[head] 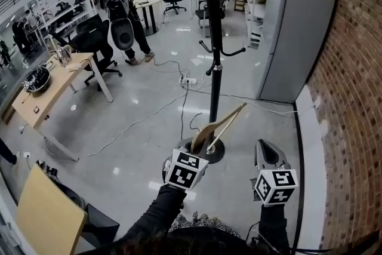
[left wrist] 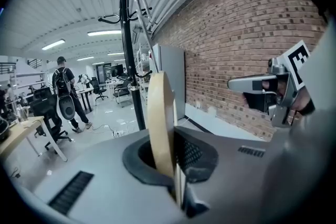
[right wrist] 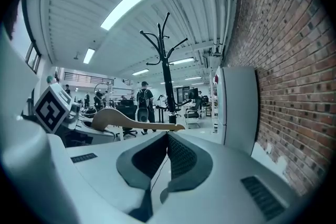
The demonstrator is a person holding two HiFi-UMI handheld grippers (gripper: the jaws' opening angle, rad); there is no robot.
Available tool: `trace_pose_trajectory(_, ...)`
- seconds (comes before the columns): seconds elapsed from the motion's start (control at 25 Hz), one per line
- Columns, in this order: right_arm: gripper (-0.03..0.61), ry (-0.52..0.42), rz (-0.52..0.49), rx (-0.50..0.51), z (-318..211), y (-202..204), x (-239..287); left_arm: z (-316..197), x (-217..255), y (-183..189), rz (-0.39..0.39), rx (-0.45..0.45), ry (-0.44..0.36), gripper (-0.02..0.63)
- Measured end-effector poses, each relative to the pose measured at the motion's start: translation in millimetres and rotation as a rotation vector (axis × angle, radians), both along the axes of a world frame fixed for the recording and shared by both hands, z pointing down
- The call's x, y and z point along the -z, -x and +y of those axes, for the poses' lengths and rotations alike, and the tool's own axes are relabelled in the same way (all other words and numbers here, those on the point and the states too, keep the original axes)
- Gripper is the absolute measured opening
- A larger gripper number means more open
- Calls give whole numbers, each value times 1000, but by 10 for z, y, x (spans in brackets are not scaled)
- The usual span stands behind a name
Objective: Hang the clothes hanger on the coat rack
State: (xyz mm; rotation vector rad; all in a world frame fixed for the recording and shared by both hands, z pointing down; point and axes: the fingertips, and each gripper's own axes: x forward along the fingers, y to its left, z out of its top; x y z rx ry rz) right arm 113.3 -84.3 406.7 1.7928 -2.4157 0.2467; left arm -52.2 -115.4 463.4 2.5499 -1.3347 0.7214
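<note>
In the head view the black coat rack (head: 213, 39) stands straight ahead on its round base (head: 216, 152), with curved hooks low and at the top. My left gripper (head: 200, 144) is shut on a wooden clothes hanger (head: 219, 127) that slants up toward the pole. In the left gripper view the hanger (left wrist: 160, 123) stands edge-on between the jaws, its metal hook (left wrist: 143, 10) rising beside the coat rack (left wrist: 126, 50). My right gripper (head: 267, 150) hovers to the right, shut and holding nothing. In the right gripper view the hanger (right wrist: 131, 120) lies at the left, in front of the coat rack (right wrist: 167, 71).
A grey cabinet (head: 295, 39) stands against the brick wall (head: 352, 98) on the right. Cables (head: 149, 116) and a power strip (head: 188, 80) lie on the floor by the rack. A person with a backpack (head: 122, 15), desks (head: 54, 86) and office chairs (head: 98, 48) are at the left.
</note>
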Motion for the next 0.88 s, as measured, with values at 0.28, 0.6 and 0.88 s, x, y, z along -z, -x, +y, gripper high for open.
trace_pose_trajectory(0.28, 9, 0, -6, -5, -172, -340, -32, -171, -96, -251, 0, 22, 22, 4)
trace_pose_trajectory(0.6, 9, 12, -14, 26, -362, -373, -107, -410, -123, -316, -7, 55, 9, 5)
trace_pose_trajectory(0.88, 9, 19, -13, 22, -637, -496, -185, -749, -166, -456, 5, 41, 10, 5)
